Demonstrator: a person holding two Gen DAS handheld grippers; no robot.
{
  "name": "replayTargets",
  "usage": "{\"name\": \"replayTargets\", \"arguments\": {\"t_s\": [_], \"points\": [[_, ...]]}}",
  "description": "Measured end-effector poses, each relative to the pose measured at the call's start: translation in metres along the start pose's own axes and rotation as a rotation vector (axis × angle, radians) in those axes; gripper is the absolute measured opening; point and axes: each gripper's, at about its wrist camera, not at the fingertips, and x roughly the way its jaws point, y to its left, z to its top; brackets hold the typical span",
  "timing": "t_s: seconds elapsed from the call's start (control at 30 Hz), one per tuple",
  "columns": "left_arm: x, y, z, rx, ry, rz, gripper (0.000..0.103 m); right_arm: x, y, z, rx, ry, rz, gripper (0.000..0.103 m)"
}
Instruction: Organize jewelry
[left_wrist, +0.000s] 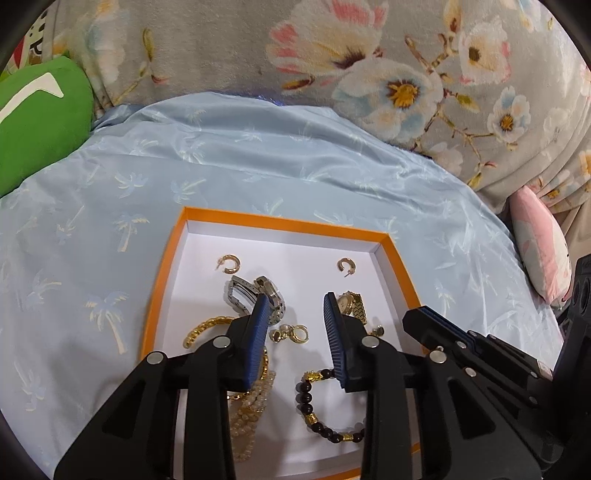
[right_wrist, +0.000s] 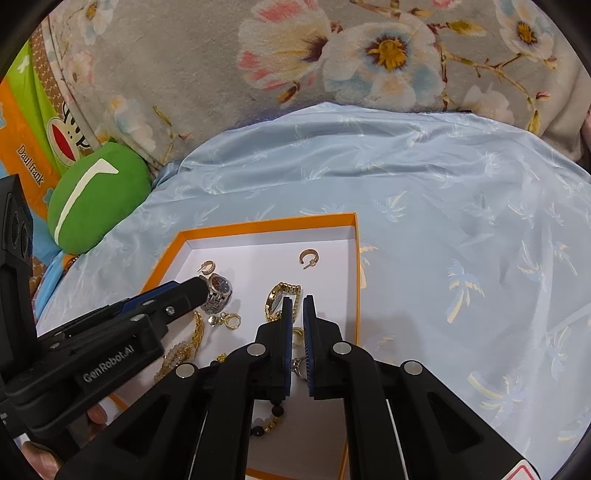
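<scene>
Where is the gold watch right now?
In the orange box, right half, the gold watch lies below the right hoop earring, just ahead of the right gripper.

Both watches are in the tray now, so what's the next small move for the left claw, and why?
Probably back the left claw up off the silver watch. Its pads look parted with nothing pinched, and the watch lies on the white floor of the orange tray, so it seems released.

surface: pale blue palm-print sheet (left_wrist: 258, 155) | on it: orange-rimmed tray (left_wrist: 280, 221) (shallow), green cushion (right_wrist: 98, 195)
</scene>
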Motion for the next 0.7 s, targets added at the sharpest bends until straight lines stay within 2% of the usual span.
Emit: {"name": "replayTargets", "arguments": {"t_s": [0.17, 0.3, 0.47, 0.53, 0.67, 0.7], "points": [[-0.023, 0.004, -0.011, 0.025, -0.048, 0.057, 0.029, -0.019, -0.001, -0.011, 0.005, -0.018, -0.008, 0.007], [-0.044, 0.009, -0.038, 0.057, -0.067, 0.136, 0.029, -0.037, 0.003, -0.033, -0.001, -0.023, -0.018, 0.008], [-0.057, 0.015, -0.072, 0.068, -0.04, 0.193, 0.029, -0.053, 0.013, -0.063, -0.025, -0.029, -0.047, 0.008], [-0.064, 0.008, -0.083, 0.111, -0.071, 0.23, 0.03, -0.055, 0.017, -0.072, -0.02, -0.025, -0.035, 0.008], [-0.074, -0.001, -0.093, 0.144, -0.103, 0.249, 0.047, -0.058, 0.026, -0.079, -0.048, -0.038, -0.052, 0.009], [-0.075, -0.001, -0.094, 0.137, -0.103, 0.248, 0.047, -0.058, 0.028, -0.08, -0.055, -0.038, -0.056, 0.011]]}}
